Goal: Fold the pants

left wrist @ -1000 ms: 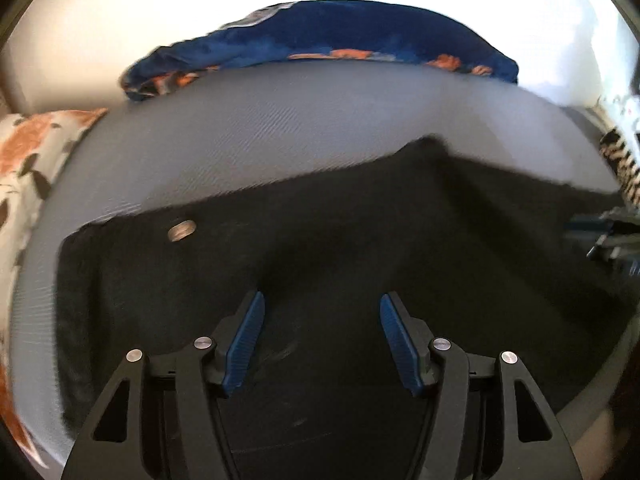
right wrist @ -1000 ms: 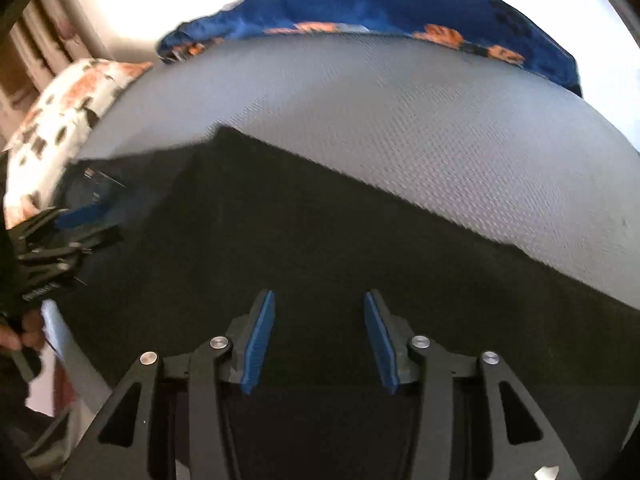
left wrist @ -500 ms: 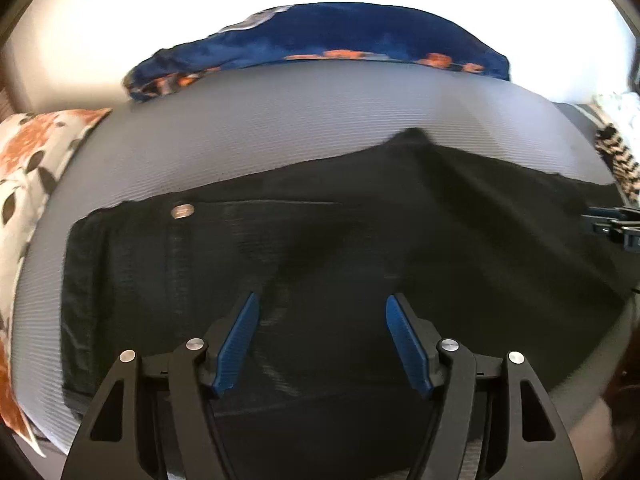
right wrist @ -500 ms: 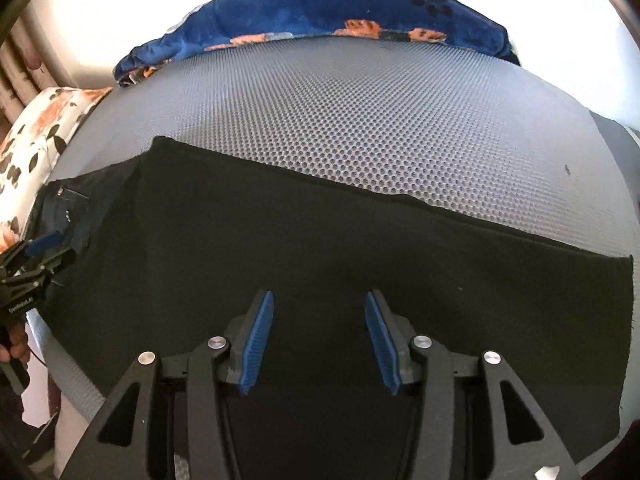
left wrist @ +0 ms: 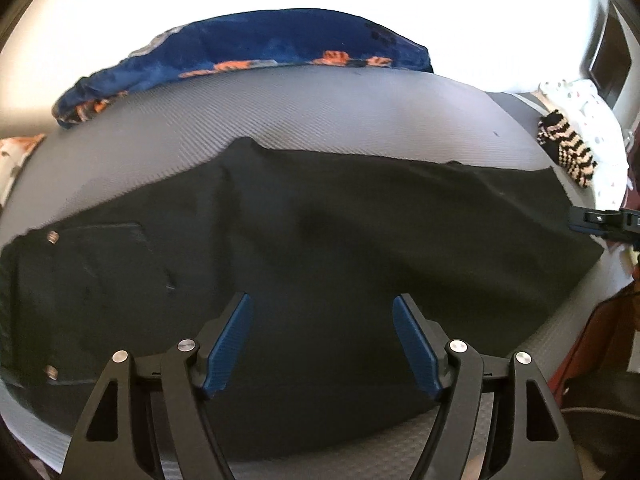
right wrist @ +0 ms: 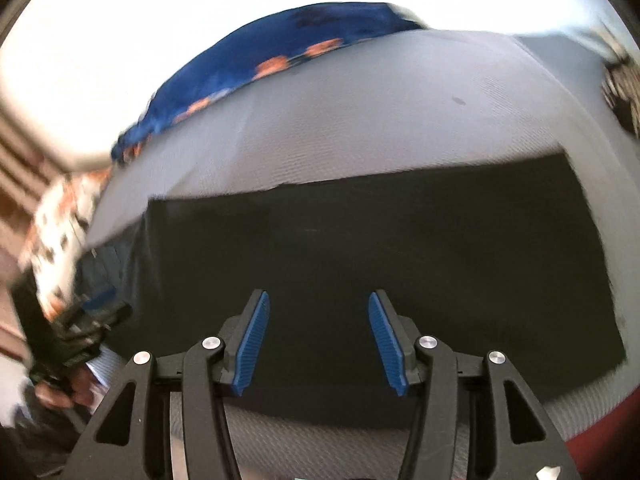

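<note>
Black pants lie flat on a grey mat, waistband with metal buttons at the left, legs stretched to the right. My left gripper is open and empty above the pants' near edge. My right gripper is open and empty above the leg part of the pants. The right gripper also shows at the right edge of the left wrist view, beside the leg hem. The left gripper shows blurred at the left of the right wrist view.
A blue blanket with orange print lies along the far edge of the mat. A floral pillow is at the left. A striped black-and-cream knit item lies at the right on white fabric.
Both grippers have pulled back and up from the pants. The right wrist view has swung right and is blurred. The pants now lie flatter, with the leg hem spread to the right.
</note>
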The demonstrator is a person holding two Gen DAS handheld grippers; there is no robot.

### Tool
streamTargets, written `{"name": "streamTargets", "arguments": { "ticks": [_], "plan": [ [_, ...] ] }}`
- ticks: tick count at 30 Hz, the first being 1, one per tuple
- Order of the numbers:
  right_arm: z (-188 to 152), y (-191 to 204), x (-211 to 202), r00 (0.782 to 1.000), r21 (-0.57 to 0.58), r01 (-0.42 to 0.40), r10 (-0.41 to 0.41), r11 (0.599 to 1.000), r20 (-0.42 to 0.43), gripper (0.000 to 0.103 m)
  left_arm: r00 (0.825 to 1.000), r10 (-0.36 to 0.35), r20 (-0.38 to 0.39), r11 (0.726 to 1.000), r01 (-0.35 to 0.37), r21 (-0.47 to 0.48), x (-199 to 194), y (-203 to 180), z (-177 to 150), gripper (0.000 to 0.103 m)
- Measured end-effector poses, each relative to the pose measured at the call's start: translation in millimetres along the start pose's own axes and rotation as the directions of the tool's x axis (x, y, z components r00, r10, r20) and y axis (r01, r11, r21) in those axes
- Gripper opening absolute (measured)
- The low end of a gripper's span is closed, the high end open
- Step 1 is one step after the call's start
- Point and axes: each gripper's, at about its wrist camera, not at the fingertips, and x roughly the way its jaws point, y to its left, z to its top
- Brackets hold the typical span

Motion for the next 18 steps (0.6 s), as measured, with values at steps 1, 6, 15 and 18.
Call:
{"name": "streamTargets", "arguments": {
  "ticks": [1,6,15,18],
  "plan": [
    [-3.2,-19.8,-9.7,1.0,0.051,-0.009,0.008,0.999,0.011,0.049,1.0,-0.001,-0.002,1.0,0.001,-0.014,2.4,-2.8,-0.5,0.073],
    [-18.2,-95.6,-49.8,0.997,0.231,0.011,-0.029,0.973,0.073,0.051,1.0,-0.012,-0.001,0.999,0.012,-0.038,8.0,-9.6,-0.5,0.073],
    [-43.1,-186.9,-78.3,0.993,0.407,0.036,-0.08,0.913,0.091,0.051,1.0,-0.01,-0.011,0.998,0.009,-0.057,14.2,-11.8,-1.8,0.073],
    [-48.6,-199.2,-72.7,0.995,0.438,0.002,-0.046,0.899,0.089,0.051,1.0,-0.002,-0.014,0.999,0.001,-0.051,14.7,-14.4,-1.5,0.073]
  ]
}}
